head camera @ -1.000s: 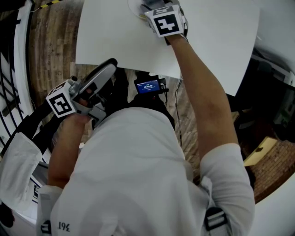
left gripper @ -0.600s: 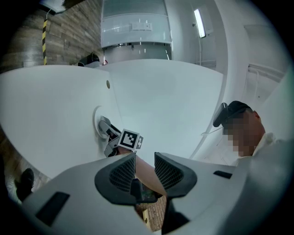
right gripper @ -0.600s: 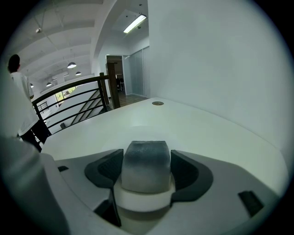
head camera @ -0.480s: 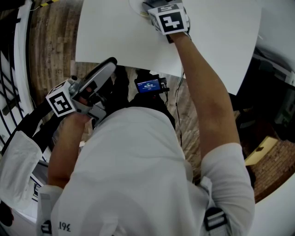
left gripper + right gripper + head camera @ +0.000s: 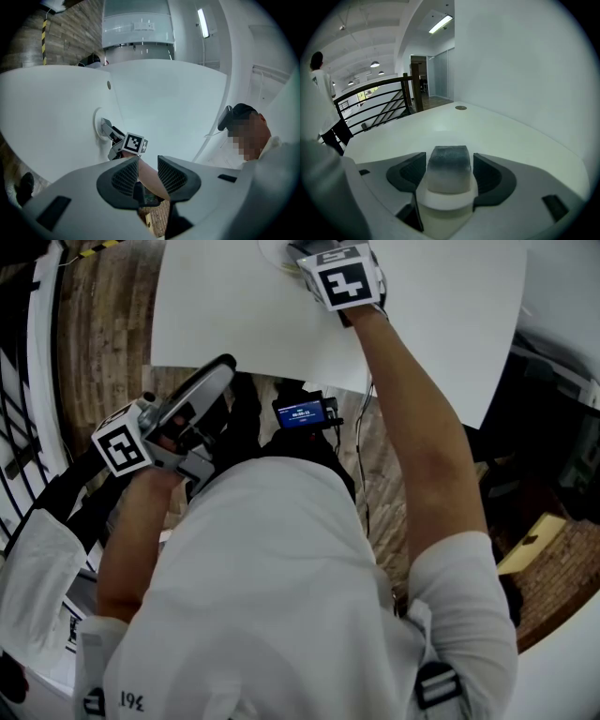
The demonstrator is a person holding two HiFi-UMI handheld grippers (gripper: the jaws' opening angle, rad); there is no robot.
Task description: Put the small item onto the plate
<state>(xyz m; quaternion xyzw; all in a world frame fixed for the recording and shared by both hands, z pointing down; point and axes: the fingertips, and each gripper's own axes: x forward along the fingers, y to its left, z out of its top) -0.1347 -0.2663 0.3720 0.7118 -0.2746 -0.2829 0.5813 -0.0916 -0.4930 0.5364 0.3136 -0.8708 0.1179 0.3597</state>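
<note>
Right gripper [image 5: 450, 174] has crept up and slightly right versus a second ago, with almost no change over the last half second. Left gripper [image 5: 148, 174] is where it was.

White counter [image 5: 234, 306] fills the 12 o'clock half of the head view. Person's right arm [image 5: 412, 427] is stretched out across it toward 12.

Plate [image 5: 99, 125] is white and sits on the counter. From the left gripper view, the right gripper is right at it, on its 4 o'clock side.

Right fingers are clenched on the small item [image 5: 449, 161], a greyish translucent block. It sits squarely between them, with both sides touching. A white rounded part lies under it; I can't tell whether that is the plate or part of the item.

Left fingers are released and apart with nothing between them, held off the counter at 9 o'clock in the head view.
</note>
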